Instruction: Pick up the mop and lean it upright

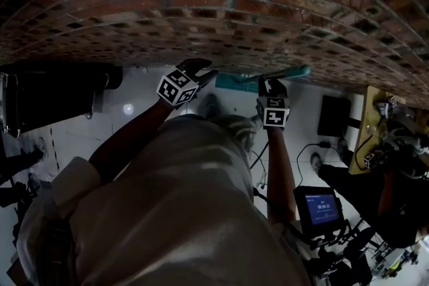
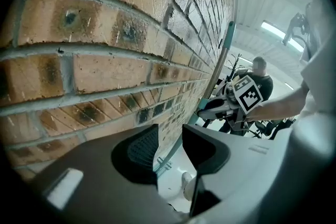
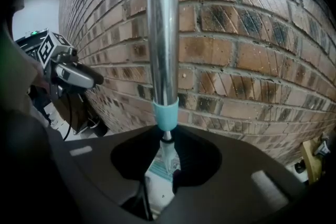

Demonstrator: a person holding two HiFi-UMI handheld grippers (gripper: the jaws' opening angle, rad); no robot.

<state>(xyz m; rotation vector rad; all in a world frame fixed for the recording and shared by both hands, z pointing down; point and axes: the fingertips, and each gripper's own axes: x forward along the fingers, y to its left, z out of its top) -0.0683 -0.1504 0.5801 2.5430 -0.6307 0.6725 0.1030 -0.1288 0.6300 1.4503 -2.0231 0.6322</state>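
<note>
R gripper jaws clamped on mop pole, pole upright close to brick wall. L gripper jaws apart, nothing between, beside wall.

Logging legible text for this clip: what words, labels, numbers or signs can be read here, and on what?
None can be read.
The blue screen at lower right shows pale lines, too small to read.
The marker cubes carry only black-and-white square patterns, no letters.
</note>
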